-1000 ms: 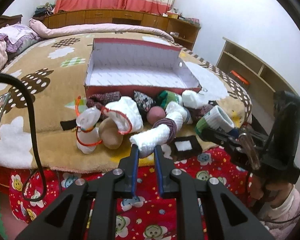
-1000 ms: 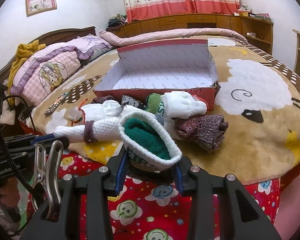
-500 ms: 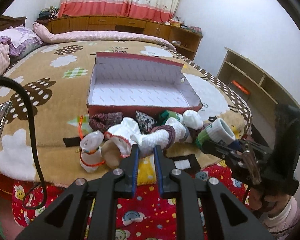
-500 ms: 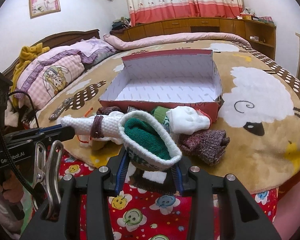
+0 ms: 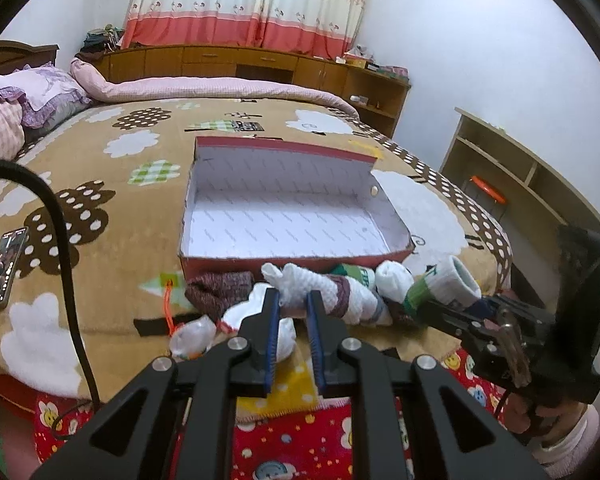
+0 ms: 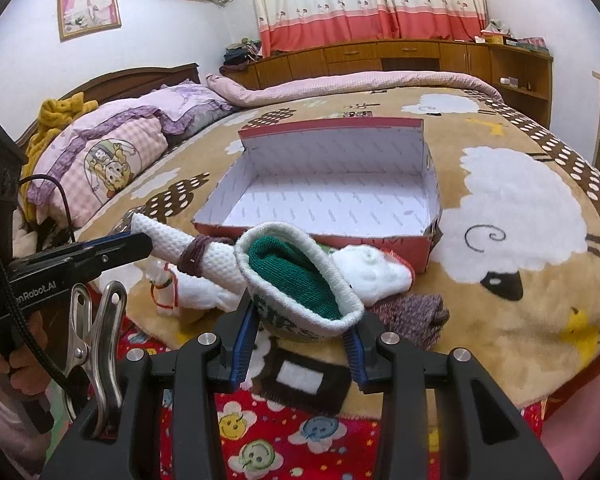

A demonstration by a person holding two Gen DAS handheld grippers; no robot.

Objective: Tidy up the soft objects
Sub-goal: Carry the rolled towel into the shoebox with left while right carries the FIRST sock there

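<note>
Since one sec ago both grippers came up from the sock pile, each with its sock lifted clear of the blanket. The left gripper [image 5: 293, 300] has its blue pads almost together, pinched on the end of a white waffle-knit sock roll [image 5: 300, 286] w/ a dark maroon band; the roll sticks out past the fingertips, toward the box. The right gripper [image 6: 300, 322] is about half open, pads pressed on both sides of a white-cuffed sock w/ green inside [image 6: 296, 280], its mouth turned up to the camera.

Just under and behind the tips lies the rest of the pile: a white sock bundle [image 6: 374, 272] and a maroon knit sock [image 6: 412, 312] to the right, more white pieces w/ orange trim [image 5: 192, 332] to the left. Right beyond the pile stands the red shoebox [image 5: 292, 258], open and white inside, on the brown sheep-print blanket [image 6: 520, 208]. Far left of the left gripper, a phone [image 5: 4, 266] lies on the blanket.
</note>
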